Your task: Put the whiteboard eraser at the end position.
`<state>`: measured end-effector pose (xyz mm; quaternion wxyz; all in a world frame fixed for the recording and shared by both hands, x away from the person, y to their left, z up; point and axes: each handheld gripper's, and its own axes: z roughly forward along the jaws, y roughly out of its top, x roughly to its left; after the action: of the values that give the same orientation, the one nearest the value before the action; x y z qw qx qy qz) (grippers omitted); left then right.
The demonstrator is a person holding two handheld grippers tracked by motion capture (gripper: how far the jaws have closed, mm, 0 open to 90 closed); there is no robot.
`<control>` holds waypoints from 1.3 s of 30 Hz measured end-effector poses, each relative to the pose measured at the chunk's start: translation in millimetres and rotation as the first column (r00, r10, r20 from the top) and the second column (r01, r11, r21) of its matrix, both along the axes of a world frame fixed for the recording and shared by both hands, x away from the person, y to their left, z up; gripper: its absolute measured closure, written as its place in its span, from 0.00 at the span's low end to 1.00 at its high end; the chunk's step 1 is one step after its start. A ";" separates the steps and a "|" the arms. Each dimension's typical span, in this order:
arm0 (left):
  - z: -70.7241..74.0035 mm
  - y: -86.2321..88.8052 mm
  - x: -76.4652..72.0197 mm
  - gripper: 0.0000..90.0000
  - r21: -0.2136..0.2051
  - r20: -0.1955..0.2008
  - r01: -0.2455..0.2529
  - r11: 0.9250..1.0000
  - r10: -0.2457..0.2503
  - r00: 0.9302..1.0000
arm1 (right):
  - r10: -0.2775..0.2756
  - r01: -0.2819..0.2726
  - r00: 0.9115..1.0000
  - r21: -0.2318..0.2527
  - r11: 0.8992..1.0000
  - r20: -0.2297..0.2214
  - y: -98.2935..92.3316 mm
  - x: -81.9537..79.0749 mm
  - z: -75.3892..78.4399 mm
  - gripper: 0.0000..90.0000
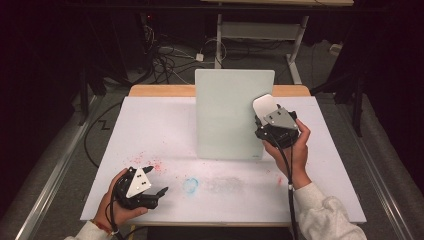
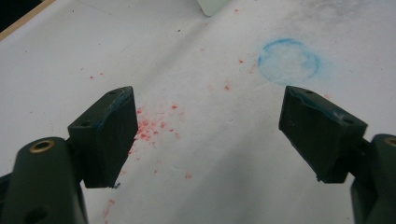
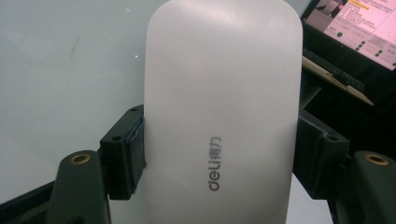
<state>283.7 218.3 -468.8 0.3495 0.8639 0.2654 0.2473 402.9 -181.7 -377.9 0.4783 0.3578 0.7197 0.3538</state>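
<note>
Left gripper (image 1: 159,192), jaws wide apart and empty, rests over the stained white tabletop (image 1: 150,125). Right gripper (image 1: 266,121) clamps a rounded white plastic eraser (image 3: 219,112) against the upright pale whiteboard (image 1: 227,115).

blue ring stain (image 2: 288,61), red specks (image 2: 149,126), perhaps chalk, floor cables (image 1: 165,57)

Dim room with dark surroundings, grey carpeted floor (image 1: 60,165), tangle of cables (image 1: 167,57) on it, white metal desk frame (image 1: 260,30) behind a white-topped bench (image 1: 150,130) with wooden edge
</note>
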 end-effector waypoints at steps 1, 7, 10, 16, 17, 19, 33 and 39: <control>0.0 -0.3 -0.1 0.21 0.001 0.002 0.001 1.000 -0.001 1.000 | 0.002 -0.002 1.000 0.000 1.000 -0.006 -1.9 -0.7 -0.7 0.34; 0.8 -2.0 -1.6 0.21 0.000 0.005 0.003 1.000 -0.003 1.000 | 0.015 -0.017 0.999 -0.056 0.998 -0.032 1.1 -7.4 -20.3 0.34; 0.3 -2.7 0.0 0.21 0.000 0.001 0.003 1.000 -0.003 1.000 | 0.024 -0.027 0.999 -0.102 0.994 -0.031 6.4 -8.0 -21.4 0.34; 1.3 -2.7 2.3 0.21 -0.026 -0.008 0.001 1.000 -0.001 1.000 | 0.000 0.000 1.000 -0.014 1.000 0.027 13.2 2.5 2.0 0.34; 1.4 -2.7 2.6 0.21 -0.028 -0.010 0.001 1.000 -0.001 1.000 | 0.000 0.001 0.999 -0.025 1.000 0.036 18.1 2.3 2.1 0.34; 1.8 -2.6 2.5 0.21 -0.031 -0.010 0.003 1.000 -0.003 1.000 | 0.027 -0.024 0.999 -0.080 0.996 0.038 34.8 1.1 -1.4 0.34; 3.7 0.4 -2.4 0.21 -0.023 0.009 -0.004 1.000 0.004 1.000 | 0.101 -0.113 0.993 -0.225 0.968 -0.063 46.0 -15.1 -40.1 0.34; 3.8 0.8 -1.6 0.21 -0.021 0.010 -0.004 1.000 0.004 1.000 | 0.166 -0.176 0.982 -0.124 0.977 -0.089 17.5 -23.1 -29.1 0.34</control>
<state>282.1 219.1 -465.0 0.3594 0.8583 0.2682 0.2495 379.8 -164.3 -407.0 0.4400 0.2761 0.7877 0.3313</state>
